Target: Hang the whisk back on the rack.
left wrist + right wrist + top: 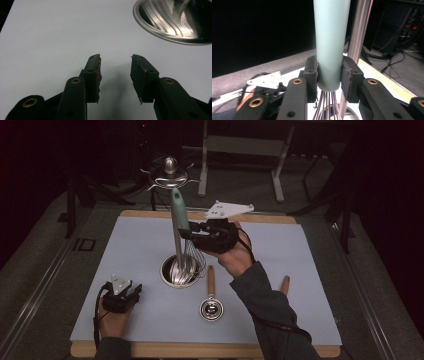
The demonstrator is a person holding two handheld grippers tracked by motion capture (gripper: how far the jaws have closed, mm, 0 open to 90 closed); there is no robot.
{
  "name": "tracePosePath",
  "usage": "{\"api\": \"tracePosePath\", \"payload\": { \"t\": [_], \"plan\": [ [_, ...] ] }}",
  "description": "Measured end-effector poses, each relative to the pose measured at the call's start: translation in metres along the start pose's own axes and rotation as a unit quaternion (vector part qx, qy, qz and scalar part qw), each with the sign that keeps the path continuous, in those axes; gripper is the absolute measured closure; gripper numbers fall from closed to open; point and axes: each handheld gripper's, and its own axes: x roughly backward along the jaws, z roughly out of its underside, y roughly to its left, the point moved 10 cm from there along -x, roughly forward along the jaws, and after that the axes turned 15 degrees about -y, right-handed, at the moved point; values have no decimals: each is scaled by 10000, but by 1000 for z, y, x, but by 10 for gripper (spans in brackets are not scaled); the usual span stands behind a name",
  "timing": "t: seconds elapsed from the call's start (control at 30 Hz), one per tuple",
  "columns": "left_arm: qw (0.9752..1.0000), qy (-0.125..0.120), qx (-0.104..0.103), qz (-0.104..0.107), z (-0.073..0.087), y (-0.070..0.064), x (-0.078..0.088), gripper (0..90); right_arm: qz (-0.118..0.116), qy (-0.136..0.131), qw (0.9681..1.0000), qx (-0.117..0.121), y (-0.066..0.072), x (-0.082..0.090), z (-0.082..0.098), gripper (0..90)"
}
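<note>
A whisk with a pale green handle (179,210) stands upright beside the steel pole (176,247) of a utensil stand, its wires (196,257) over the round steel base (166,272). My right gripper (188,231) comes in from the right and is shut on the handle's lower end; in the right gripper view both pads (311,75) press on the handle (331,42), just above the wires. My left gripper (134,291) rests low at the mat's front left, open with nothing between its jaws (116,72). The steel base (172,22) lies ahead of it to the right.
The stand's top carries hooks and a knob (170,174). A small round scoop with a wooden handle (211,296) lies in front of the base. Another wooden handle (285,284) shows behind my right sleeve. A pale blue mat (130,240) covers the wooden table.
</note>
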Motion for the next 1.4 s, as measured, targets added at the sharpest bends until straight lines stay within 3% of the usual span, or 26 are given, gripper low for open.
{"api": "tracePosePath", "payload": {
  "t": [0.33,0.8,1.23,1.4],
  "plan": [
    [10000,2,-1,-1,0,0,0,601,82,39,9999,-94,-3,-5,2,665],
    [10000,2,-3,-7,0,0,0,599,132,203,9997,-5,-5,-4,11,661],
    [10000,7,-4,-27,0,0,0,599,217,496,9979,367,-10,10,18,677],
    [10000,-2,1,-29,0,0,0,600,285,719,9955,551,-15,18,25,675]
  ]
}}
